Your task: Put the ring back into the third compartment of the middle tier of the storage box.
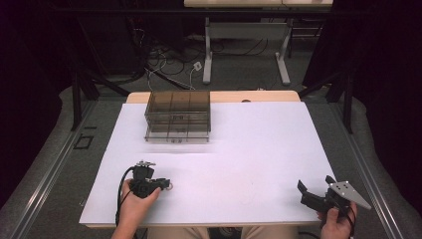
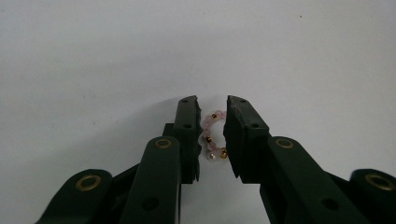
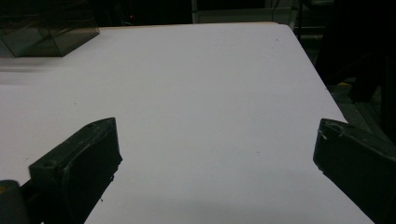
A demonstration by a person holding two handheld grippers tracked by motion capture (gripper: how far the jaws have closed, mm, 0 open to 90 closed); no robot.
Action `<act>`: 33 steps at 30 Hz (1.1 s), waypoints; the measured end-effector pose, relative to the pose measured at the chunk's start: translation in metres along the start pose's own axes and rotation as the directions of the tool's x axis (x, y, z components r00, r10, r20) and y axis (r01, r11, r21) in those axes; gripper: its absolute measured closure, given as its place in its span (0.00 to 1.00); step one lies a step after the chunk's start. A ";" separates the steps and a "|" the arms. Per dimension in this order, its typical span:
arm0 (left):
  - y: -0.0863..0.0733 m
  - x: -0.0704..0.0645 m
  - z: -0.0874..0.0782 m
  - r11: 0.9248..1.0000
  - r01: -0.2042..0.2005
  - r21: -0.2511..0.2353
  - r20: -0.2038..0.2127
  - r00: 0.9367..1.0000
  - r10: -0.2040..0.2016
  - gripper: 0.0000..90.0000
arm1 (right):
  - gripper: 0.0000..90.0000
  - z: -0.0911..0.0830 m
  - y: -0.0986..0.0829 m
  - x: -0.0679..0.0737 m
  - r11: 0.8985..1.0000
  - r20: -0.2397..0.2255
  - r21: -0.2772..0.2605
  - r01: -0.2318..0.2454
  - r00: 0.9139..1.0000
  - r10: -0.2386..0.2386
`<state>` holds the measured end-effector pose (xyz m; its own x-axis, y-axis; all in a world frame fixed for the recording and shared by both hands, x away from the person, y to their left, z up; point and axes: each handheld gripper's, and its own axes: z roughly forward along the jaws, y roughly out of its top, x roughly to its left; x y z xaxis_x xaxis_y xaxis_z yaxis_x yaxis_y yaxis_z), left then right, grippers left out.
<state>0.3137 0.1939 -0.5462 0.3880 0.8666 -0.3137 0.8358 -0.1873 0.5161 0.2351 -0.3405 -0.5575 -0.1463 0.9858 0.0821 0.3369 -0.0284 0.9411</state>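
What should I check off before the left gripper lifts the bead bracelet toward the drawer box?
1. Bead bracelet between the left gripper jaws: ok.
2. Jaws clamped firmly on it: cannot tell; a narrow gap shows.
3. Whole bracelet caught: cannot tell, the jaws hide part.
4. Smoky drawer box upright at the table's far side: ok.
5. A drawer open to receive: not ok, all look pushed in.
6. Right gripper open, out of the way: ok.
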 end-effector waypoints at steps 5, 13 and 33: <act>0.000 -0.001 0.001 1.000 -0.001 -0.002 -0.003 1.000 0.001 0.85 | 0.00 0.000 0.000 0.000 1.000 0.001 0.001 0.001 1.000 -0.001; 0.000 0.000 0.001 1.000 0.004 0.000 -0.006 1.000 -0.004 0.88 | 0.00 0.000 0.000 0.000 1.000 -0.001 0.002 0.000 1.000 0.000; -0.001 -0.002 0.002 1.000 -0.012 -0.004 -0.036 0.999 0.012 0.96 | 0.00 0.001 -0.001 0.000 1.000 -0.003 0.004 -0.008 1.000 0.008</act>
<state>0.3129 0.1910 -0.5473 0.3836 0.8803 -0.2791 0.8295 -0.1956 0.5231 0.2360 -0.3405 -0.5591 -0.1463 0.9851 0.0902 0.3420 -0.0352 0.9390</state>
